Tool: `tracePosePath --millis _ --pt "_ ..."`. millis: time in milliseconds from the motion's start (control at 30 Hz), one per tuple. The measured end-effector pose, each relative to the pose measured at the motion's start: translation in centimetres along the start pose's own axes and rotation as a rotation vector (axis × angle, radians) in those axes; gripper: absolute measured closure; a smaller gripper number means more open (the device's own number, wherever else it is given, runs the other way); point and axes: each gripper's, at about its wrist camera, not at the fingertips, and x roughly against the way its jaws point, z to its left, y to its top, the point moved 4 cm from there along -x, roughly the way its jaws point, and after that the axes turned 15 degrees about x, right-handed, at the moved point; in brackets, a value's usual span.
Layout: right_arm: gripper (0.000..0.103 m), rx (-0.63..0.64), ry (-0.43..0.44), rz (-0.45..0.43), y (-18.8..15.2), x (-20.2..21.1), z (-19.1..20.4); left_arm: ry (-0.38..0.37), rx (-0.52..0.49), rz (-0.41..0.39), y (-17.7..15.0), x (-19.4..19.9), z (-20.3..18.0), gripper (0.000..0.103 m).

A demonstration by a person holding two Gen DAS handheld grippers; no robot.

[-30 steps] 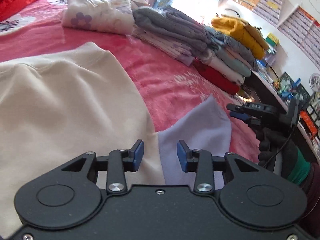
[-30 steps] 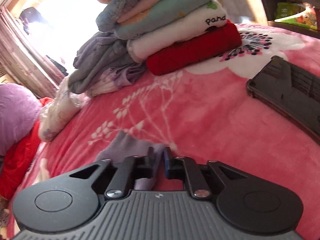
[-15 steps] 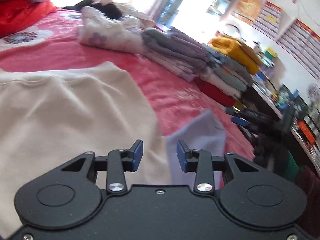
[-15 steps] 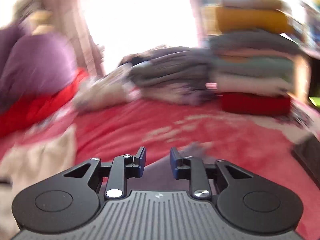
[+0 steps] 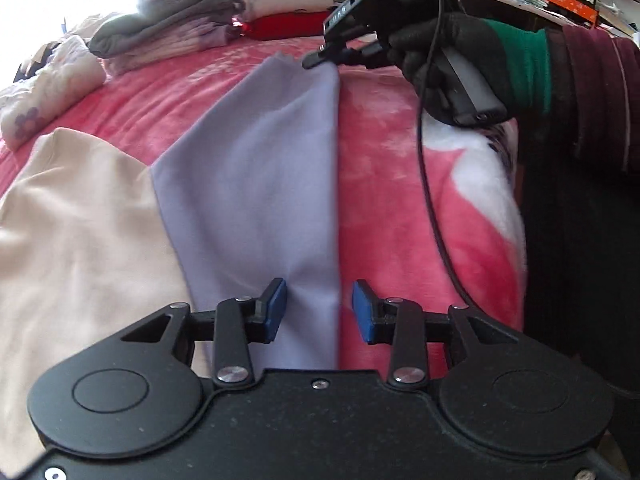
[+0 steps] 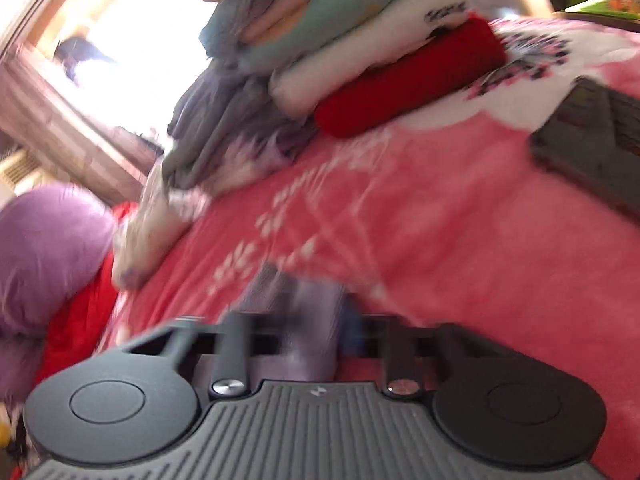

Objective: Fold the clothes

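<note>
A cream garment point(image 5: 80, 220) lies flat on the pink blanket point(image 5: 400, 200), with its lavender sleeve point(image 5: 260, 160) stretched out away from me. My left gripper point(image 5: 320, 312) is open just above the sleeve's near end. The sleeve's right edge runs between its blue pads point(image 5: 276, 308), which do not press on it. At the far end, a black-gloved hand point(image 5: 432, 48) holds my right gripper point(image 5: 316, 62), shut on the sleeve's cuff corner. In the blurred right wrist view, lavender cloth point(image 6: 304, 320) sits in the right gripper point(image 6: 316, 328).
A tall stack of folded clothes point(image 6: 360, 48) stands at the far side of the bed, with a red one lowest. A folded floral garment point(image 5: 48, 88) lies at the left. A dark flat object point(image 6: 592, 144) rests on the blanket at the right, and a purple pillow point(image 6: 44, 256) at the left.
My left gripper has swung right and rolled, coming over the lavender sleeve's near end. The right gripper opened, then shut on the sleeve's far corner.
</note>
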Motion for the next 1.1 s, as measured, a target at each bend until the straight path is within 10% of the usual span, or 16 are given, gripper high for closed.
tracePosePath --millis 300,467,800,1100 --pt "0.087 0.024 -0.074 0.011 0.3 0.9 -0.9 -0.09 0.028 0.031 0.2 1.4 1.0 0.069" --pt "0.067 0.127 -0.179 -0.13 1.6 3.9 0.8 -0.072 0.22 -0.1 2.4 5.5 7.0 0.069" --pt "0.068 0.54 0.237 -0.015 -1.5 -0.1 17.0 0.33 0.884 -0.43 0.2 14.7 27.3 0.069" --pt "0.068 0.656 0.384 0.089 -0.7 -7.2 26.5 0.391 0.919 -0.51 -0.6 17.1 34.6 0.069"
